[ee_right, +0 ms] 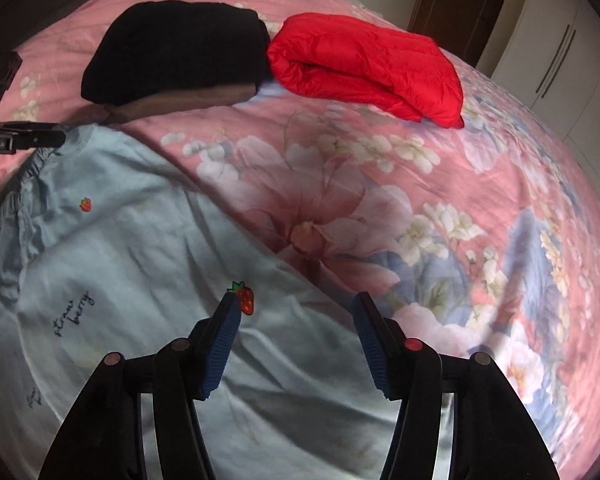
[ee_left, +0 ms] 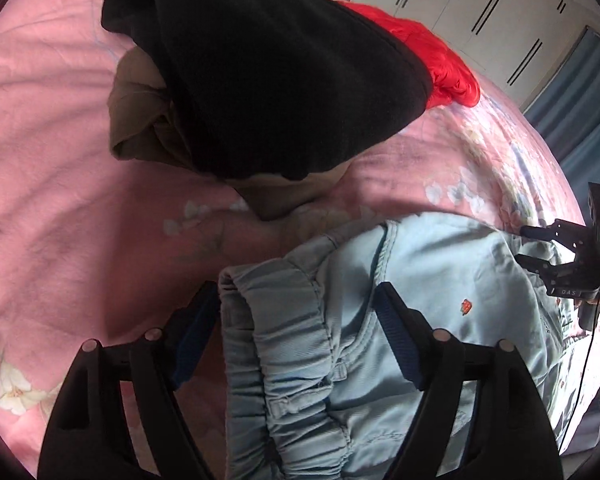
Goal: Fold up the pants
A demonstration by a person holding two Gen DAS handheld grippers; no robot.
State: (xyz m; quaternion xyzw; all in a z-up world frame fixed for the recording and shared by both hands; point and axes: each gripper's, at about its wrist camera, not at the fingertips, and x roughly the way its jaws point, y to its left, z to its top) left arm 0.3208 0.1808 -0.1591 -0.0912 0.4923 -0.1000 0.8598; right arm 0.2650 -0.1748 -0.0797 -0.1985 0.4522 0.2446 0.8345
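Light blue pants point(ee_left: 420, 280) with small strawberry prints lie on the pink floral bed; they also show in the right wrist view point(ee_right: 140, 240). My left gripper point(ee_left: 296, 292) is open, its jaws astride the gathered elastic waistband point(ee_left: 288, 344). My right gripper point(ee_right: 294, 300) is open just above the pants' edge, next to a strawberry print point(ee_right: 245, 296). The right gripper also shows at the right edge of the left wrist view point(ee_left: 540, 248). The left gripper shows at the left edge of the right wrist view point(ee_right: 28, 140).
A folded black garment point(ee_right: 172, 52) lies on a folded brown one point(ee_right: 188, 102) at the far side of the bed. A folded red jacket point(ee_right: 368, 68) lies beside them. White wardrobes point(ee_left: 480, 8) and a blue curtain point(ee_left: 592, 92) stand beyond the bed.
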